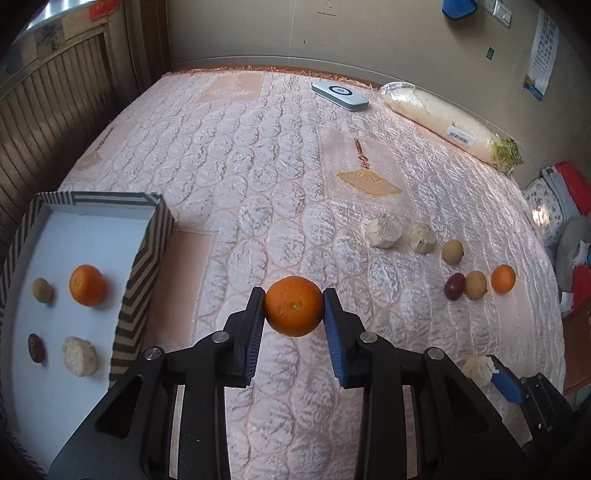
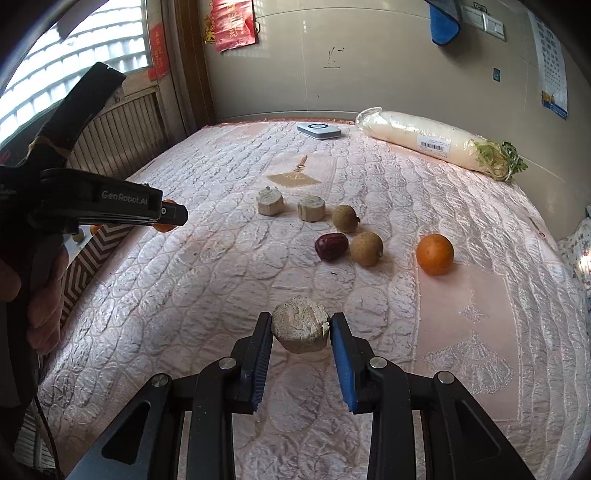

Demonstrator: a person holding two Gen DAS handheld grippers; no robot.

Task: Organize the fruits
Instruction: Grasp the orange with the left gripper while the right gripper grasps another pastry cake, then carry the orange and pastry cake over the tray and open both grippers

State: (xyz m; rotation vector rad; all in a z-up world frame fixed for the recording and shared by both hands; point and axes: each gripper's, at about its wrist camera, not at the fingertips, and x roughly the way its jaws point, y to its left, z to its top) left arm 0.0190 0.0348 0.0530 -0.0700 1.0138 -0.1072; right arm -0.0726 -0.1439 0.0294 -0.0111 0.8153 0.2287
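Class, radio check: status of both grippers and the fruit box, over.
Left gripper shut on orange. Right gripper shut on pale chunk. Striped box holds four pieces. Path clear.

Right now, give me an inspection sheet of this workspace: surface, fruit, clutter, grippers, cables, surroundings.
Surface: quilted pink cover, no spills seen.
Job's things: box holds four pieces; six loose, among them an orange, a red date.
Clutter: wrapped radish, white device.
Grippers: left gripper shut on held orange; right gripper shut on pale chunk.
Cables: nothing seen.
Surroundings: wall, calendar, blue cloth.
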